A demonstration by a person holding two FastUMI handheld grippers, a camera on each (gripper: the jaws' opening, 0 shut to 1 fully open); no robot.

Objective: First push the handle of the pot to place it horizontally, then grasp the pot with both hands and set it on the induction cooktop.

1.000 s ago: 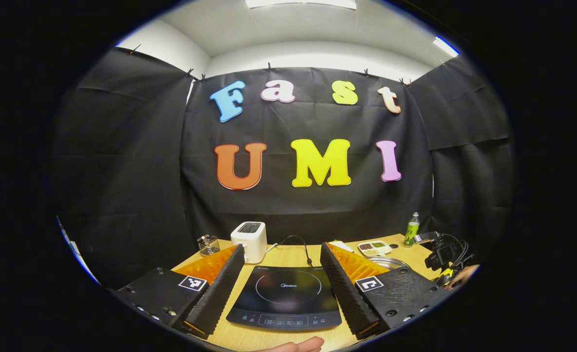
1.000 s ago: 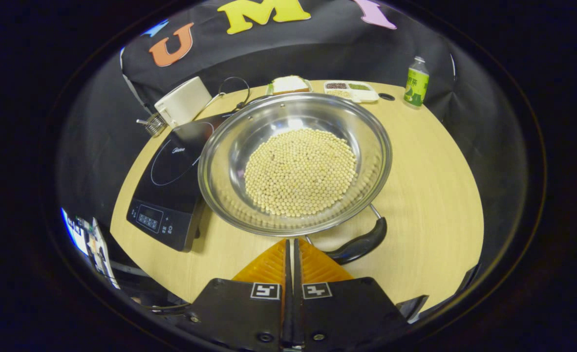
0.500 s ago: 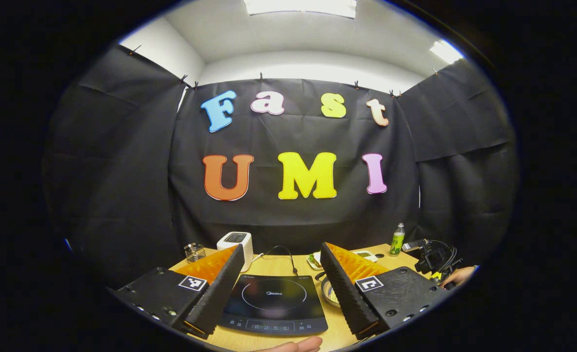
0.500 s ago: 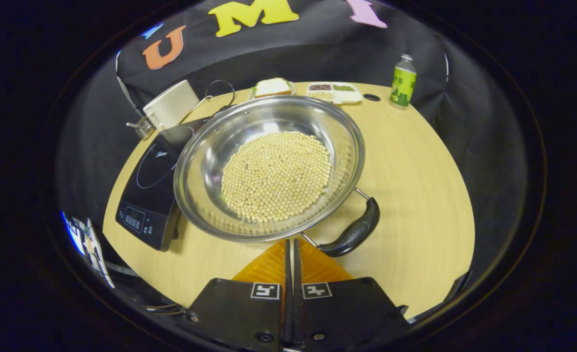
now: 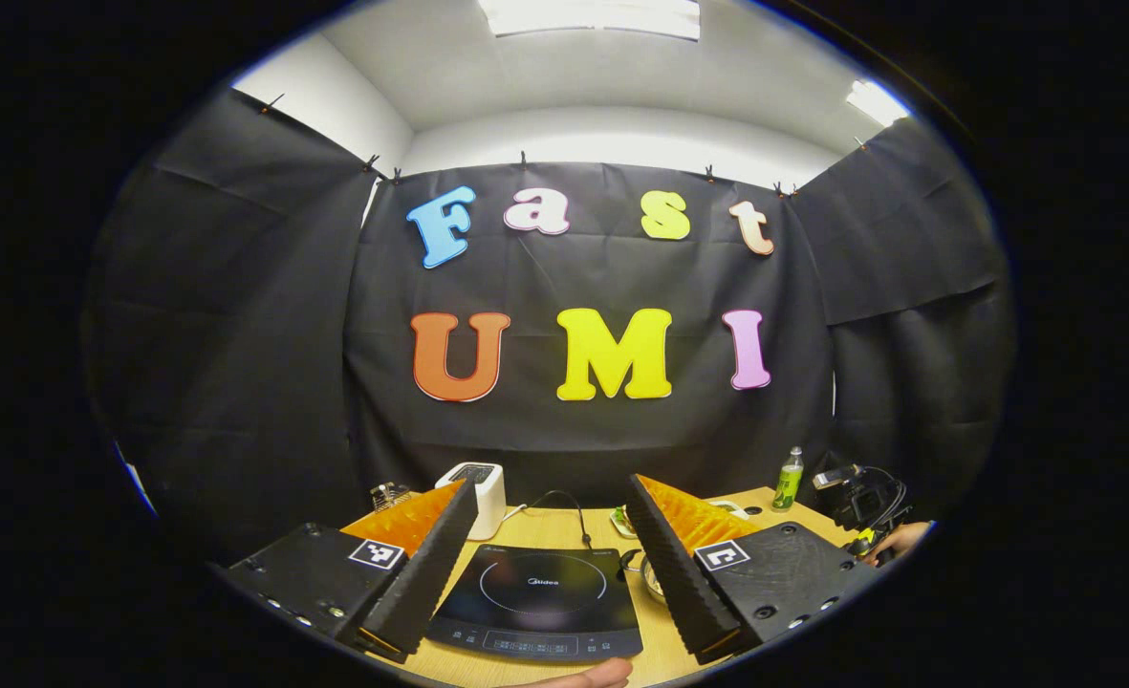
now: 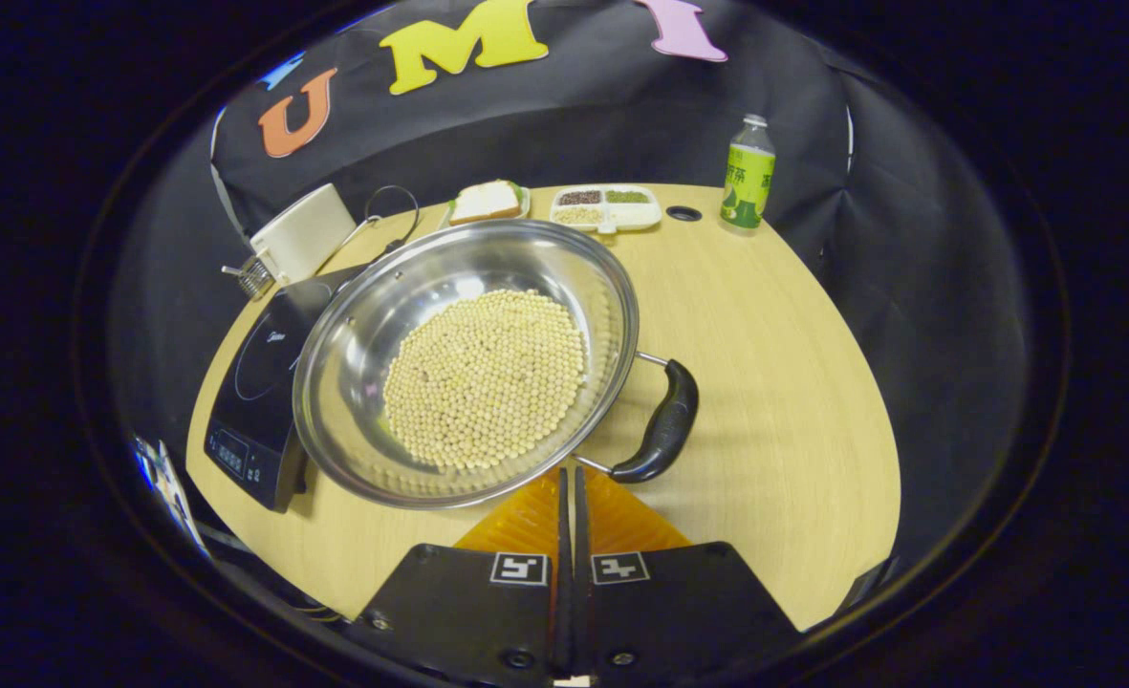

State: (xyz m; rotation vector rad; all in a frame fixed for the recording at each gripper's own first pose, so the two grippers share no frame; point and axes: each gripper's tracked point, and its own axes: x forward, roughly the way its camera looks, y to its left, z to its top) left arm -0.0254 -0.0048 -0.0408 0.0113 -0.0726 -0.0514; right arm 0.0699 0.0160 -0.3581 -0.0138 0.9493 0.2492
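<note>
A steel pot (image 6: pixel 354 382) holding pale beans sits on the wooden table (image 6: pixel 793 382), its left rim over the edge of the black induction cooktop (image 6: pixel 249 382). The pot's black handle (image 6: pixel 664 425) sticks out on the right side. My right gripper (image 6: pixel 569 473) is shut with nothing in it, its tips at the pot's near rim beside the handle's lower end. In the left gripper view my left gripper (image 5: pixel 553 487) hangs open above the cooktop (image 5: pixel 535 597), and a sliver of the pot (image 5: pixel 648 573) peeks past the right finger.
At the back stand a white toaster (image 6: pixel 301 234), a wire holder (image 6: pixel 250 277), a sandwich plate (image 6: pixel 486 201), a divided tray of grains (image 6: pixel 605 205) and a green bottle (image 6: pixel 748 174). A hand (image 5: pixel 894 540) holds the other gripper at the right.
The pot has turned, so its handle swung from the near side round to the right. The right gripper stayed shut at the rim. The left gripper stayed open, drawing back slightly.
</note>
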